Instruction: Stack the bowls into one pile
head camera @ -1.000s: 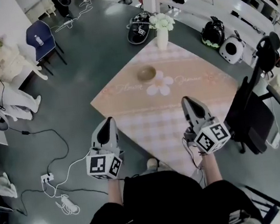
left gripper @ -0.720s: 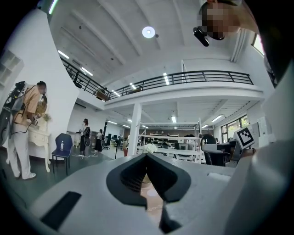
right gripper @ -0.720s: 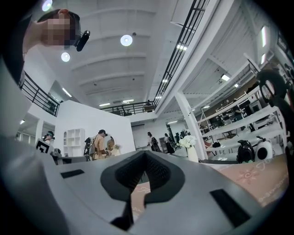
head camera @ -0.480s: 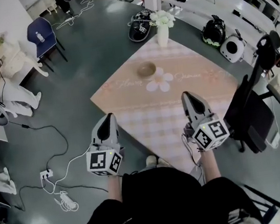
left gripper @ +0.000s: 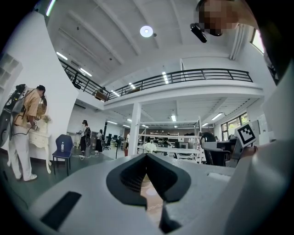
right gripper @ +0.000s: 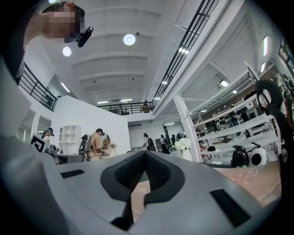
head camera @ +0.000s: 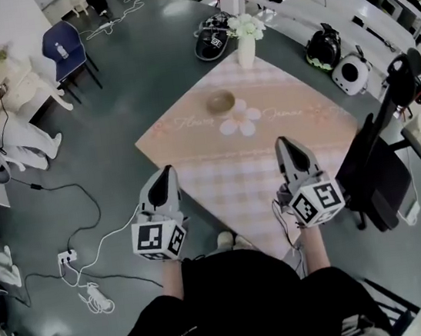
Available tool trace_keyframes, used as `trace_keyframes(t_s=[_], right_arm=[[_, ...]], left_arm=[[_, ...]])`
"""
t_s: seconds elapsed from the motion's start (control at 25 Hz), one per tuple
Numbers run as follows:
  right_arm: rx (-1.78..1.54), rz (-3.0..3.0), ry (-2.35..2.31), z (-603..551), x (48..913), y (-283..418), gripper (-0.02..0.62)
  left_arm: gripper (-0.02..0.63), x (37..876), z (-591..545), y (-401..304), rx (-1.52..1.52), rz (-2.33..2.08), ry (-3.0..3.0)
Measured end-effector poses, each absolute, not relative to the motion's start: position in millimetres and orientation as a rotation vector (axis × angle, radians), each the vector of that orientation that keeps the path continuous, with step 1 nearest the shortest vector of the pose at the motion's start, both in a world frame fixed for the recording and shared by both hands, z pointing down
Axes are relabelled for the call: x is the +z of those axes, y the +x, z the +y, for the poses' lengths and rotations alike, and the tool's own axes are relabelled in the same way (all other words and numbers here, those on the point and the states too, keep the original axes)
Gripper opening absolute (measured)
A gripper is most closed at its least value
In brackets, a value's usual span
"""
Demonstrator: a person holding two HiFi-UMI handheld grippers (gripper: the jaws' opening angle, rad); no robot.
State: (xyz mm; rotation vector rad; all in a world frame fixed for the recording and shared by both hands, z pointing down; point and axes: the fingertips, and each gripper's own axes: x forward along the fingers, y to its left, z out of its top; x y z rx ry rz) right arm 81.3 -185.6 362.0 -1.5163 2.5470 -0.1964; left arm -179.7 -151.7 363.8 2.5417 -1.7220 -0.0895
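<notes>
Grey workshop floor is surrounding a counter draped in pink checked cloth.

Head view: one small tan bowl is sitting near the far corner, just in front of a vase of white flowers. Whether it is already holding others nested inside cannot be told at this size. The left gripper is hovering at the near-left edge and the right gripper over the cloth toward the near-right edge, both well apart from the bowl.

Left gripper view: the fingers are meeting at their tips, gripping nothing.

Right gripper view: its fingers are likewise pressing together, empty, with the vase showing beyond.

Handling, as judged: the bowl is looking rigid and light, its smooth curved wall likely slippery and perhaps breakable. Pinching the rim, one finger inside and one outside, is seeming the surest hold.
</notes>
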Motion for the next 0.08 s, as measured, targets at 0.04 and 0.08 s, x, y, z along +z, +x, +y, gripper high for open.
trace_keyframes(t_s=[0.04,0.08], right_arm=[[-0.196,2.548,-1.517,-185.4,363.4,81.9,-0.008],[-0.195,2.549,-1.518,-185.1,364.7,82.6,-0.008]], left_arm=[[-0.003,365.4,-151.5,-178.9,-0.09,-1.721,2.54],[-0.003,367.0,-151.2,-178.0,-0.09,-1.721,2.538]])
